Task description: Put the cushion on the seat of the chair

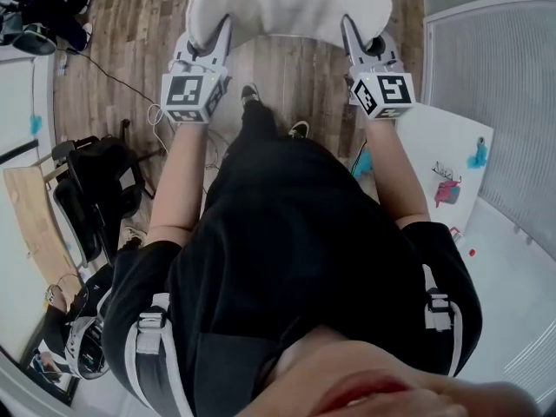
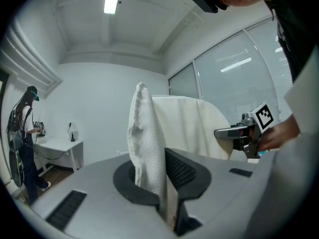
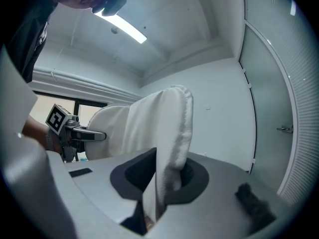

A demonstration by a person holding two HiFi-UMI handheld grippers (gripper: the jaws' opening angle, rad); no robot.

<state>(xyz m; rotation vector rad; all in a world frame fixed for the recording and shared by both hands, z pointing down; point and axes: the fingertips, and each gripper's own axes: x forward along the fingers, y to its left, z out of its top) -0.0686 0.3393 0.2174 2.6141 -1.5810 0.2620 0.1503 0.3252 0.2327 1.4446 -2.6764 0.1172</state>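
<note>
1. The cushion [image 1: 287,3] is white, soft and round-cornered, with a nubbly fabric surface.
2. It hangs in the air above the wood floor in front of the person, stretched between two grips and touching nothing else in view.
3. The left gripper [image 1: 221,31] pinches its left edge and the right gripper [image 1: 347,31] its right edge. Each pair of jaws is closed on a fold of the fabric, which rises upright out of them.
4. A black chair [image 1: 95,189] stands at the left of the head view, well apart from the cushion. Its seat is not clearly shown.
</note>
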